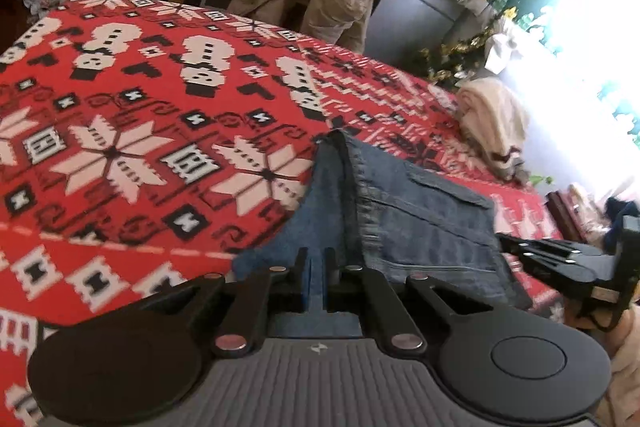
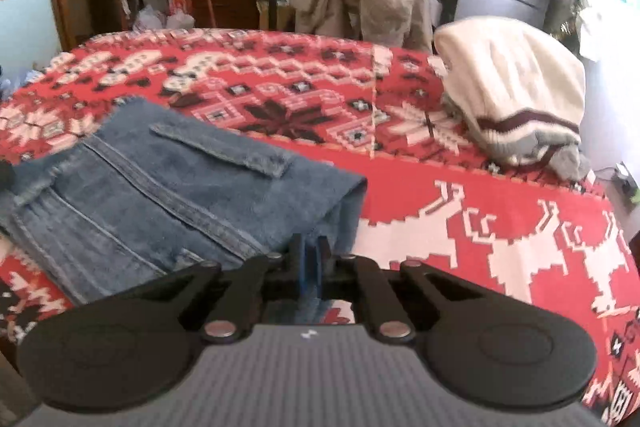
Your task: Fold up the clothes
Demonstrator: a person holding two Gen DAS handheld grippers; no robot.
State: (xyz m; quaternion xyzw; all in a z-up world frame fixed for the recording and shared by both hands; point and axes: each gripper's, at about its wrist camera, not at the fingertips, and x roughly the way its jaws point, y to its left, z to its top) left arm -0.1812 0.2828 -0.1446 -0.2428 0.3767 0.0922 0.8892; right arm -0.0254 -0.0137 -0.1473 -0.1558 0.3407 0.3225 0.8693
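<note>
Both tongs, left (image 1: 316, 259) and right (image 2: 310, 251), clenched on stitched denim jeans (image 2: 160, 187); ribbed cream sweater (image 2: 516, 95) at two o'clock on patterned red tabletop (image 2: 460, 195).

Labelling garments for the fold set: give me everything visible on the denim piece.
The denim garment is mid-blue, faded, with lighter double stitched seams and a flap pocket. It lies partly folded on the red patterned cloth, its near edges lifted. The left claw is shut on one bunched edge, the right claw shut on the folded corner. It lies apart from the cream knit. Which kind of garment it is cannot be told.
</note>
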